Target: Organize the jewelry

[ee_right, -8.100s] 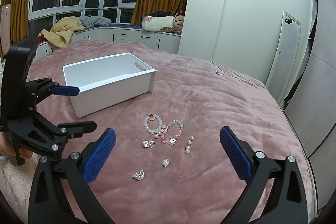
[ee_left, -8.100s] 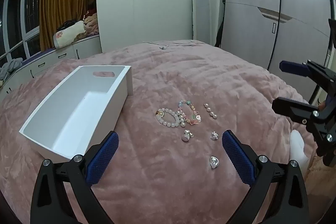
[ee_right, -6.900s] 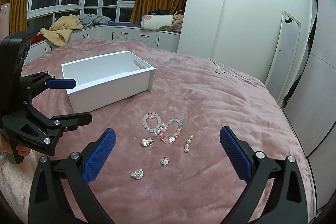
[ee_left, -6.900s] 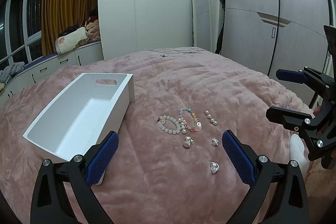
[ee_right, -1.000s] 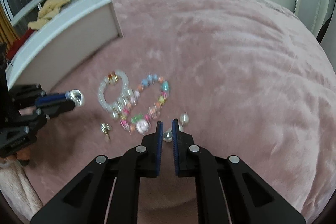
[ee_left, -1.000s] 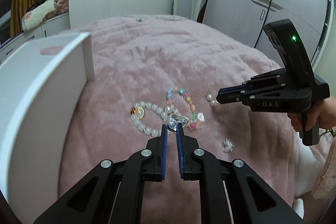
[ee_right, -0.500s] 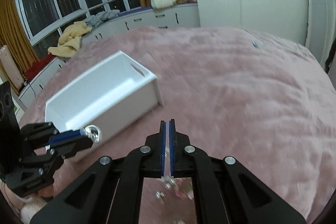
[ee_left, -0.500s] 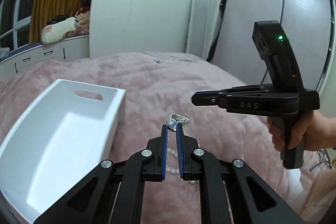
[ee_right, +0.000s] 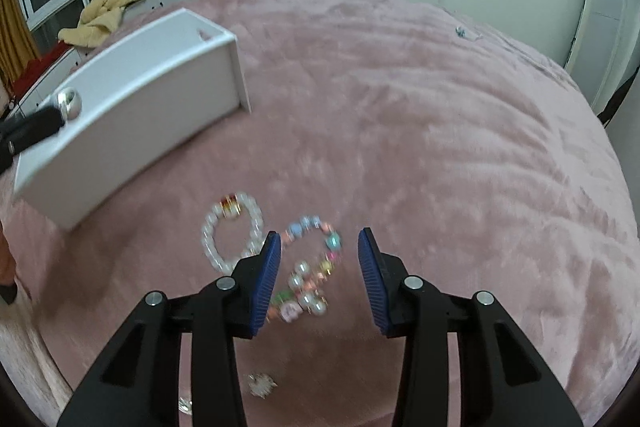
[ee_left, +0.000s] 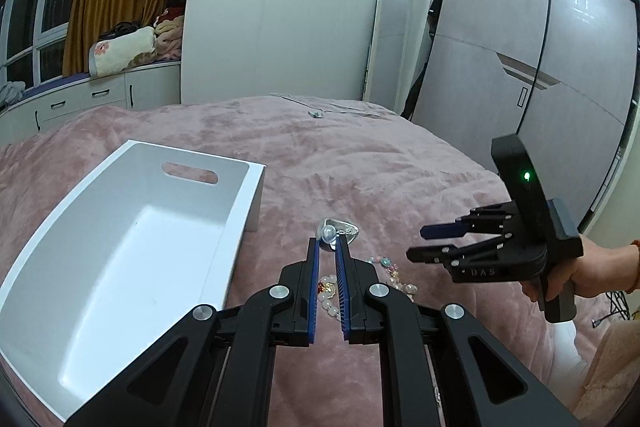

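White storage bin (ee_left: pixel 120 247) sits left on the pink bedspread (ee_left: pixel 360 163). Beside its right wall, raised, the left gripper (ee_left: pixel 329 241) pinches a silver brooch (ee_left: pixel 338 230). Right gripper (ee_right: pixel 319 241), jaws spread, hovers over blurred bead bracelets (ee_right: pixel 308 267); lower trinkets are indistinct.

The only lettering I can read is on the right gripper (ee_left: pixel 416 243): pale capitals on the black body just behind its fingers, reading "DAS", though the first letter is faint and could be a "U". Nothing else here carries readable text.
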Motion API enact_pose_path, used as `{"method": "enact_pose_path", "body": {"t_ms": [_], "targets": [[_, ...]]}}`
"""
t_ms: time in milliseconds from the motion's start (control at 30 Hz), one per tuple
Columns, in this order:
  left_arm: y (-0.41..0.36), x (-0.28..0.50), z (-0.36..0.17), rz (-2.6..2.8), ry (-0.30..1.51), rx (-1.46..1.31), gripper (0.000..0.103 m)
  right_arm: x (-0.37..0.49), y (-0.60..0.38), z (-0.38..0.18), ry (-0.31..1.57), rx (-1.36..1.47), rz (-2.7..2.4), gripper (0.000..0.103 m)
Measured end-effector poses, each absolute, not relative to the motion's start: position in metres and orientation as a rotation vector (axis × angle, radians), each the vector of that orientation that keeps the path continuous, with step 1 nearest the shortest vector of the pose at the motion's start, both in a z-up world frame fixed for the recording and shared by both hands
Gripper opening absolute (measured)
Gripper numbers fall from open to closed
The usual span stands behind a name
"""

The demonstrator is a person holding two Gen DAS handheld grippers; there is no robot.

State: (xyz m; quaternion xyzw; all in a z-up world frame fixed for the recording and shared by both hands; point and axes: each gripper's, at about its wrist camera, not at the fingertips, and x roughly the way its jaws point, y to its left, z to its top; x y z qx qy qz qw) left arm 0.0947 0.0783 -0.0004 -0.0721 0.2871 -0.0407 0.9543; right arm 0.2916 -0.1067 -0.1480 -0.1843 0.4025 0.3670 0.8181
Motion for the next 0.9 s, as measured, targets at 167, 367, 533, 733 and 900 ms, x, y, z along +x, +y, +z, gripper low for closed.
{"method": "enact_pose_path", "body": {"t_ms": [167, 367, 533, 733, 900], "targets": [[0.072, 0.095, -0.006, -0.102, 0.592, -0.136, 0.013, 0.289, -0.115, -0.174, 0.901, -0.443, 0.796, 0.029], [0.068, 0.1, -0.012, -0.121, 0.623, -0.136, 0.013, 0.283, -0.122, -0.2, 0.947, -0.491, 0.809, 0.027], [0.057, 0.106, -0.03, -0.113, 0.689, -0.125, 0.029, 0.284, -0.118, -0.204, 0.951, -0.52, 0.808, 0.027], [0.037, 0.112, -0.051, -0.086, 0.75, -0.066, 0.054, 0.279, -0.111, -0.206, 0.933, -0.566, 0.809, 0.027], [0.039, 0.119, -0.072, -0.047, 0.826, -0.063, 0.056, 0.277, -0.106, -0.208, 0.917, -0.606, 0.821, 0.027]]}}
